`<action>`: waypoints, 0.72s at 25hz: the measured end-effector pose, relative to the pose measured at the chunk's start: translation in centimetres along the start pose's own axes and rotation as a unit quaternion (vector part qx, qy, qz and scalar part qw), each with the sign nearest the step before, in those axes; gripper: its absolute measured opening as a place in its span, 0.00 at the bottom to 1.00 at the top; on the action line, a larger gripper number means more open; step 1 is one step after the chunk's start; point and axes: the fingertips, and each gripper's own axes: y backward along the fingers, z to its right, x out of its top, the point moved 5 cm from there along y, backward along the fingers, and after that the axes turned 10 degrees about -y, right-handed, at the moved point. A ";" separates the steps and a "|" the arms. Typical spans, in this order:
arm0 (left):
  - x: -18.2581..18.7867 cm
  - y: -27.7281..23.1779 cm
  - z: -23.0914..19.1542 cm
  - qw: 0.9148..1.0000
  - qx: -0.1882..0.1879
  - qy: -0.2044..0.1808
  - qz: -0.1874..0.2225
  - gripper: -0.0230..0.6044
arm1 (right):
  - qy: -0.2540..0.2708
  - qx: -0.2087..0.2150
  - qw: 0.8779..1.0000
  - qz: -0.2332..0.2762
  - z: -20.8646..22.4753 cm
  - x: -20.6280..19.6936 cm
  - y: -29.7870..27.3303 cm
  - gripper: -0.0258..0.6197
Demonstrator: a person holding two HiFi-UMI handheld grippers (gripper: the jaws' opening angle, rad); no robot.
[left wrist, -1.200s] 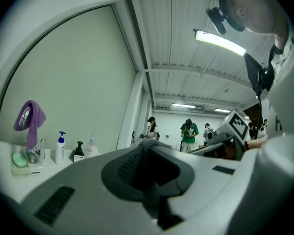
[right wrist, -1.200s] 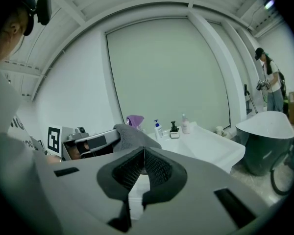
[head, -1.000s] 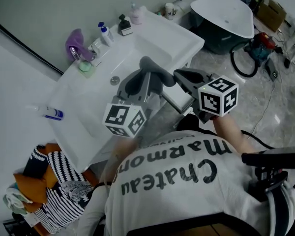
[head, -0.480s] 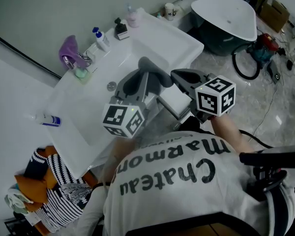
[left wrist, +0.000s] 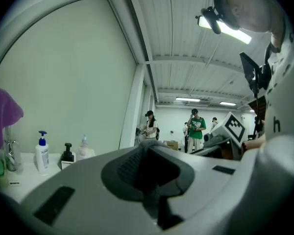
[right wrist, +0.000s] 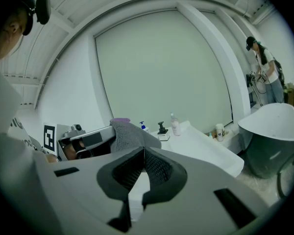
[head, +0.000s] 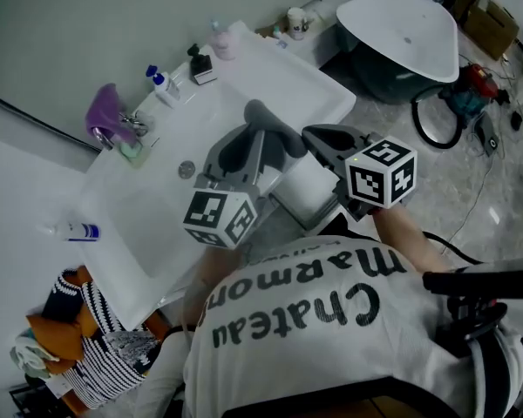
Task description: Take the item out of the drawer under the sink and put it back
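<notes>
Nearest the camera, a white cotton T-shirt (head: 331,320) with dark lettering fills the bottom of the head view. Just beyond it come 2 hard grey plastic grippers, each capped by a white cube with black square markers. The left gripper (head: 275,127) points level above the basin. Its curved jaws, lined with finely ribbed pads, are closed together with nothing between them. The right gripper (head: 318,138), just beside it, tilts slightly downward. Its jaw tips meet as well, and only a white surface shows through the slot behind them.

Under both tips a flat white drawer (head: 303,185) stands pulled out from beneath the sink's front edge; what lies inside it cannot be made out. The sink (head: 270,81) is a glossy white rectangular slab with a shallow basin and a round metal drain (head: 186,170).

Along its back edge stand a blue-capped pump bottle (head: 163,85), a black pump dispenser (head: 199,64) and a pale pink bottle (head: 220,38). A soft purple cloth (head: 103,111) is draped by the chrome tap (head: 132,124). Farther right, a smooth white oval tub (head: 401,24) rests on the mottled stone floor (head: 471,190).
</notes>
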 end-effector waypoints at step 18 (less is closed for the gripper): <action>0.0 -9.2 -1.1 0.996 0.080 0.012 -0.048 0.09 | -0.020 0.069 0.997 -0.041 9.8 5.9 -3.0 0.06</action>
